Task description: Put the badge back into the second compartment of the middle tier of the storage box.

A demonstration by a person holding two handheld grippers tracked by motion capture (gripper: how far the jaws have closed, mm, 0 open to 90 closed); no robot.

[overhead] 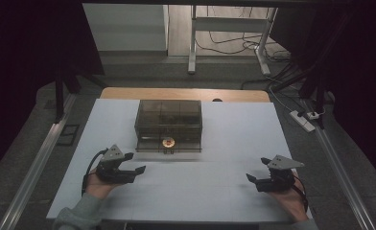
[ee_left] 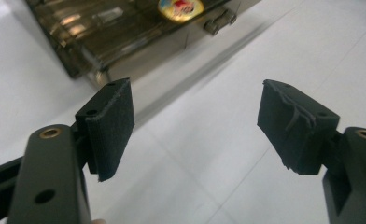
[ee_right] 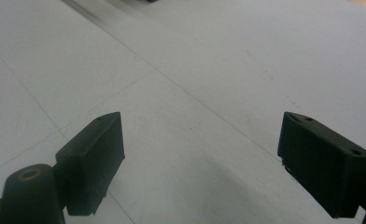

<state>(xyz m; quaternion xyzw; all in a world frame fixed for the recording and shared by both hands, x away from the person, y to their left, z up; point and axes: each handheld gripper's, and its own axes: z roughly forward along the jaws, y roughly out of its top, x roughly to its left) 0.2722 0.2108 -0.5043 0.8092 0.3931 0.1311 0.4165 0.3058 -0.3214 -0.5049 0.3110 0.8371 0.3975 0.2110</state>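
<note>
1. your left gripper (overhead: 137,163) rests at 8 o'clock on the white counter (overhead: 234,124), jaws wide, empty.
2. your right gripper (overhead: 255,170) at 4 o'clock, jaws wide, empty.
3. the smoky plastic box (overhead: 169,120) sits at 12 o'clock.

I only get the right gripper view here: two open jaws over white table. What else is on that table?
Observer: A smoky clear box, lid shut, mid-table toward the far edge.
Operator: Anything on its front?
Observer: A round colourful sticker by a small latch, seen from the left tool's camera.
Operator: And the left tool?
Observer: The left tool is open too, holding nothing, short of the box. The right tool sits at the table's right.
</note>
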